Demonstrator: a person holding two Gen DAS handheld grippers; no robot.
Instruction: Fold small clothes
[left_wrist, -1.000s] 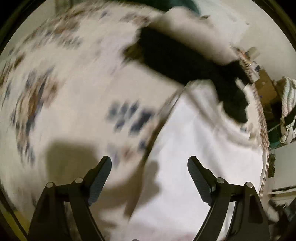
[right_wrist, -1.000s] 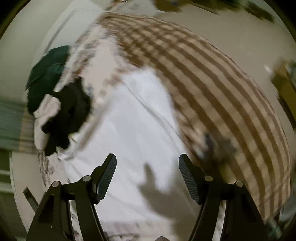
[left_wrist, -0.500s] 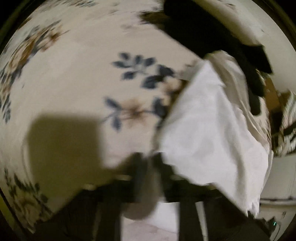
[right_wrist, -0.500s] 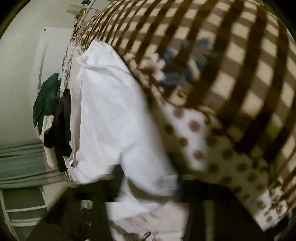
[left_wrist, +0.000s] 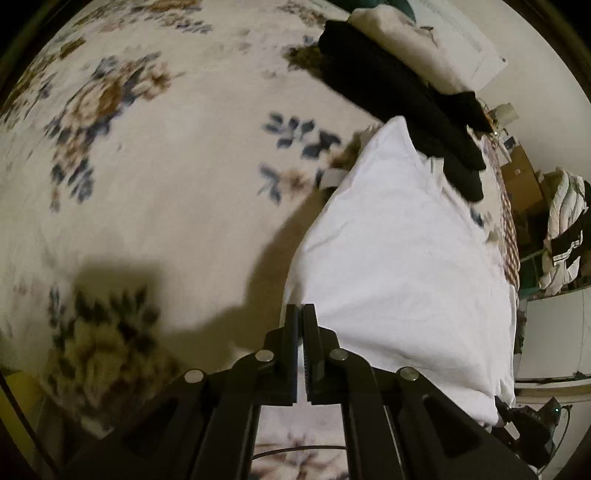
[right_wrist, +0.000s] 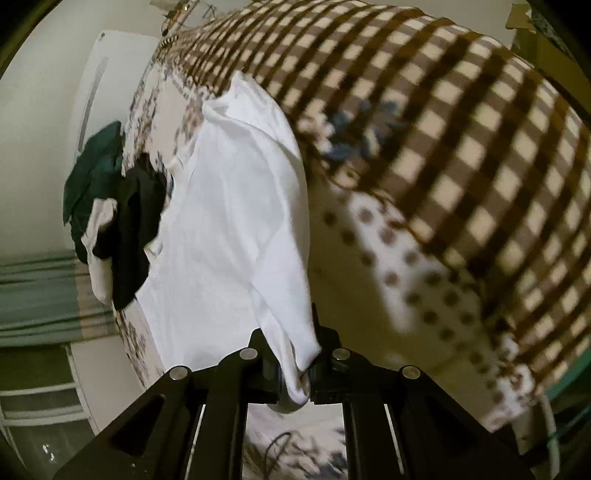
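White cloth (left_wrist: 399, 258) lies spread over the bed, a small garment with its far corner reaching toward a heap of other clothes. The left gripper (left_wrist: 300, 314) has its jaws pressed together at the near left edge of that cloth; the fabric seems to run in between the pads, though the pinch itself is hard to make out. The right gripper (right_wrist: 295, 373) is closing, and a bunched fold of the same white cloth (right_wrist: 236, 229) sits between its jaws, draped over the left one and hiding its pad.

Under the garment the bedspread (left_wrist: 166, 166) is cream with blue and brown flowers (blurred in places). On the right side a brown checked blanket (right_wrist: 461, 129) covers the bed, with a spotted patch nearer the gripper.

At the far end a black garment (left_wrist: 399, 103) lies tumbled, touching the white cloth's top corner. Just beyond it rest a cream piece (left_wrist: 399, 40) and a dark green one (right_wrist: 92, 166), close to the pale wall (right_wrist: 48, 110).
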